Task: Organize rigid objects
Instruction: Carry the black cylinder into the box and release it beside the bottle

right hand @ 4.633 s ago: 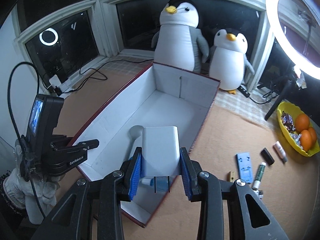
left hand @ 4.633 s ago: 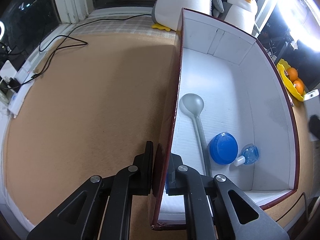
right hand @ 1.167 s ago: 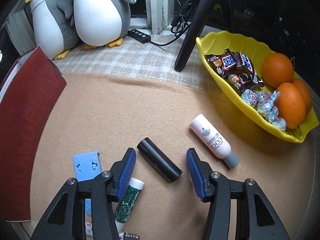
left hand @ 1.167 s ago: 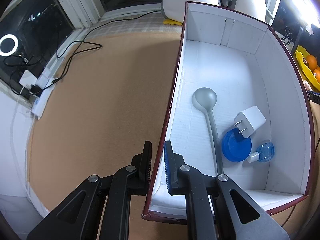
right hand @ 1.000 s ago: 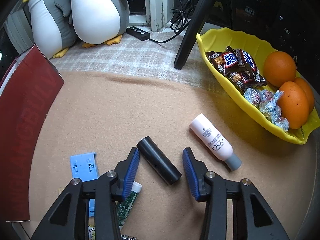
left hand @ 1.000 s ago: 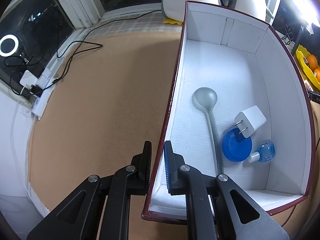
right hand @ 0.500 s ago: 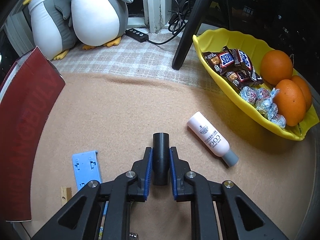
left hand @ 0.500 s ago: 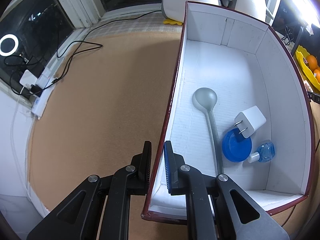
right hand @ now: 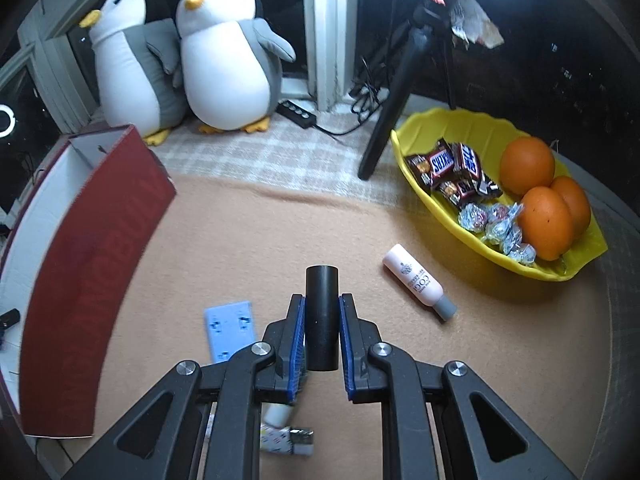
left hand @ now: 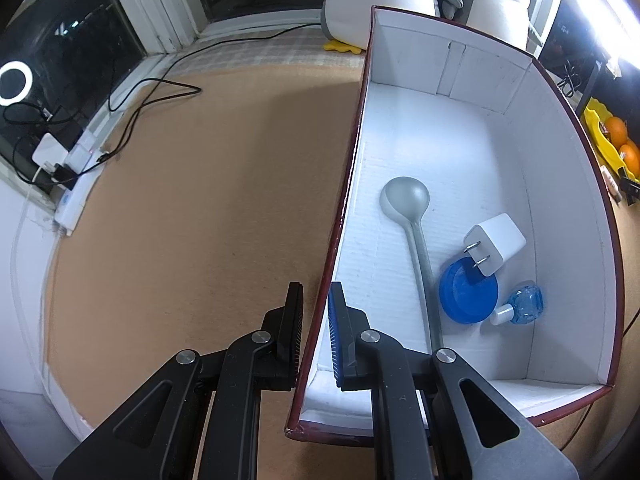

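Observation:
My right gripper [right hand: 321, 300] is shut on a black cylinder [right hand: 321, 312] and holds it above the tan mat. Below lie a blue plastic plate [right hand: 230, 330], a pink-white tube [right hand: 418, 280] and small items partly hidden under the fingers. My left gripper [left hand: 314, 304] is closed on the left wall of the red box [left hand: 344, 200], one finger on each side. Inside the box lie a grey spoon [left hand: 412, 232], a white charger [left hand: 495, 243], a blue lid [left hand: 468, 292] and a small blue bottle [left hand: 522, 304]. The box also shows in the right wrist view [right hand: 92, 260].
A yellow tray [right hand: 480, 136] with oranges and candy stands at the right. Two plush penguins [right hand: 228, 60] and a black tripod [right hand: 400, 100] stand at the back. Black cables [left hand: 152, 92] and a power strip [left hand: 72, 196] lie left of the box.
My right gripper closed on the black cylinder and lifted it off the mat, raising the view. The left gripper has stayed on the box wall.

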`<control>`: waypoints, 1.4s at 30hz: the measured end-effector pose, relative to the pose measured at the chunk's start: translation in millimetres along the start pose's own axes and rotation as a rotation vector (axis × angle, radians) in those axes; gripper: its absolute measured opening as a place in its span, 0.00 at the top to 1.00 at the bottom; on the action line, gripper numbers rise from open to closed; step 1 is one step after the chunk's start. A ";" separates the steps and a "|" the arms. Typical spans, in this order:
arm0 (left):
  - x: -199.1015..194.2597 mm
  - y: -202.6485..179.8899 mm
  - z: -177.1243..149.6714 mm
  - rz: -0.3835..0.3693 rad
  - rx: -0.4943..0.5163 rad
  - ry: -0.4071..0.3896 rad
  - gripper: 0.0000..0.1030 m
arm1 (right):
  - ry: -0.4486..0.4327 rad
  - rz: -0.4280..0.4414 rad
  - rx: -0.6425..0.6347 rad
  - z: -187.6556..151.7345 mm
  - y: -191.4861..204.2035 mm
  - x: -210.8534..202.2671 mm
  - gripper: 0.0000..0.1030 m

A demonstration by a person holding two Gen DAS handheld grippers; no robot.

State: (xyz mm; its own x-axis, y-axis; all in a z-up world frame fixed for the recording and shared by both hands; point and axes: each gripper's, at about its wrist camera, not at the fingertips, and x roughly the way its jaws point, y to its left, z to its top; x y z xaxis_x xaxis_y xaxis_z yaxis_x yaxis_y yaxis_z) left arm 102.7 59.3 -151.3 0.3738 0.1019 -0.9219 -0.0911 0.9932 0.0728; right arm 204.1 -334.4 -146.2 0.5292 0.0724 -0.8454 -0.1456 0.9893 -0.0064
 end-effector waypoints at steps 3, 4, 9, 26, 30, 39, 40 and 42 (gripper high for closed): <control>0.1 1.0 -0.2 -0.013 -0.001 -0.004 0.89 | -0.030 0.015 -0.014 0.3 14.2 -16.9 0.86; 0.2 1.6 -0.3 -0.021 -0.005 -0.005 0.89 | -0.037 0.018 -0.018 -0.5 17.6 -21.8 0.86; 0.7 5.3 -0.7 -0.051 -0.019 -0.009 0.91 | -0.086 0.046 -0.056 -3.7 47.1 -49.1 0.86; 1.7 15.5 -2.4 -0.135 -0.040 -0.035 0.95 | -0.116 0.211 -0.218 -23.1 175.9 -100.4 0.86; 1.8 16.2 -2.8 -0.146 -0.038 -0.038 0.95 | -0.105 0.240 -0.226 -30.4 197.3 -99.0 0.86; 3.4 19.2 -3.4 -0.170 -0.032 -0.042 0.95 | -0.077 0.275 -0.235 -41.1 237.0 -89.6 0.86; 3.6 19.4 -3.4 -0.173 -0.032 -0.041 0.95 | -0.074 0.276 -0.234 -41.5 239.8 -88.3 0.86; 4.0 19.6 -3.4 -0.177 -0.030 -0.041 0.95 | -0.066 0.279 -0.229 -42.9 244.0 -85.0 0.86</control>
State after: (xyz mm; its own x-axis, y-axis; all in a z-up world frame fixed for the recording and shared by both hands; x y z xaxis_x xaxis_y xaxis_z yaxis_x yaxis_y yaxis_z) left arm 99.3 79.0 -154.8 0.4240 -0.0711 -0.9029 -0.0482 0.9937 -0.1008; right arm 87.6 -104.6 -98.8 0.4946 0.3508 -0.7952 -0.4717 0.8768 0.0935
